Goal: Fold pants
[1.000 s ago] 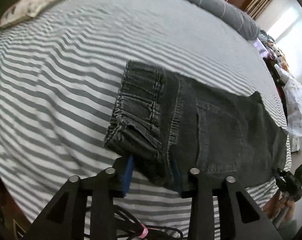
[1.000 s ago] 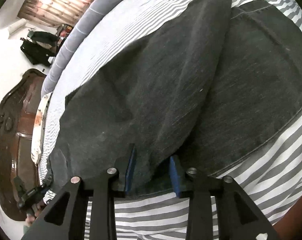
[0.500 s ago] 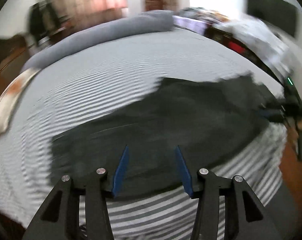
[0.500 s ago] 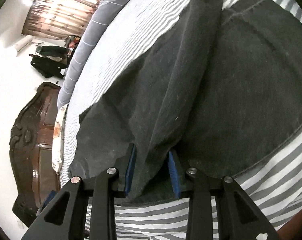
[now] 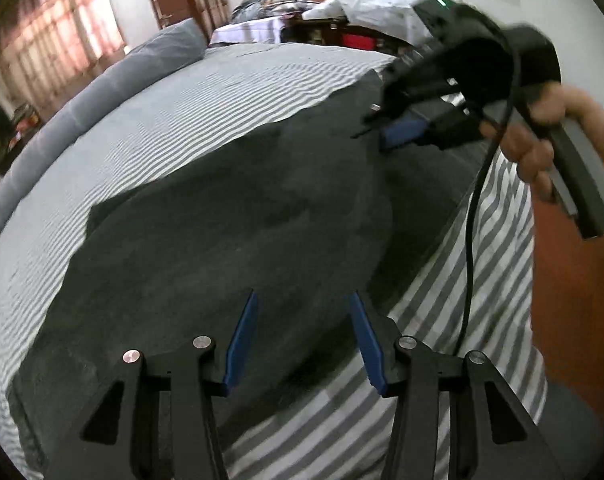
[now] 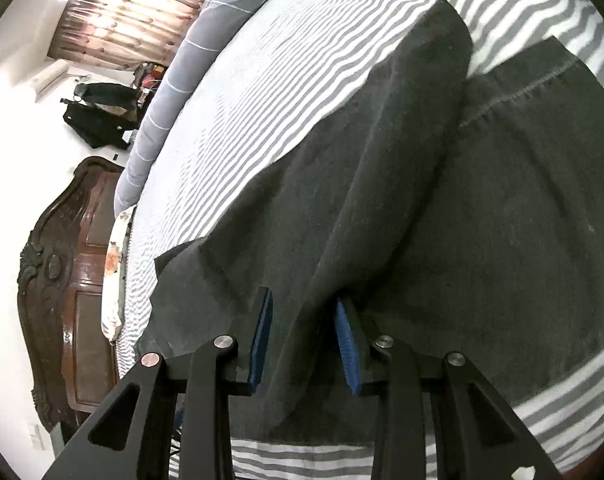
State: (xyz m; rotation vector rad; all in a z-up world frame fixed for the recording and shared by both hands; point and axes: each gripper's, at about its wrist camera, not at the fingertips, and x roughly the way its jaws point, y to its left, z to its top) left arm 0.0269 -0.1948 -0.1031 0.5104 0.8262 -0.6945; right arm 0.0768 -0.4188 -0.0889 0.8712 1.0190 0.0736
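Note:
Dark grey jeans (image 5: 222,240) lie spread on the striped bed. My left gripper (image 5: 302,308) hovers over their near edge, open, with nothing between its blue pads (image 5: 242,340). The right gripper (image 5: 382,128), held by a hand (image 5: 534,152), meets the far end of the jeans at the upper right of the left wrist view. In the right wrist view, the right gripper (image 6: 302,320) is shut on a raised fold of the jeans (image 6: 502,220), and the cloth runs up from between its pads (image 6: 262,332) as a ridge. A stitched hem shows at the far right.
The grey-and-white striped sheet (image 5: 222,100) covers the bed. A long grey bolster (image 5: 102,92) lies along the far side. A carved wooden headboard (image 6: 62,280) and a floral pillow (image 6: 116,272) are at the left. Piled clothes (image 5: 322,0) sit beyond the bed. A black cable (image 5: 474,220) hangs near the bed edge.
My left gripper let go of the jeans' waistband, opened, rolled and swept sideways along the jeans toward the right gripper. The right gripper kept its hold and shifted a little.

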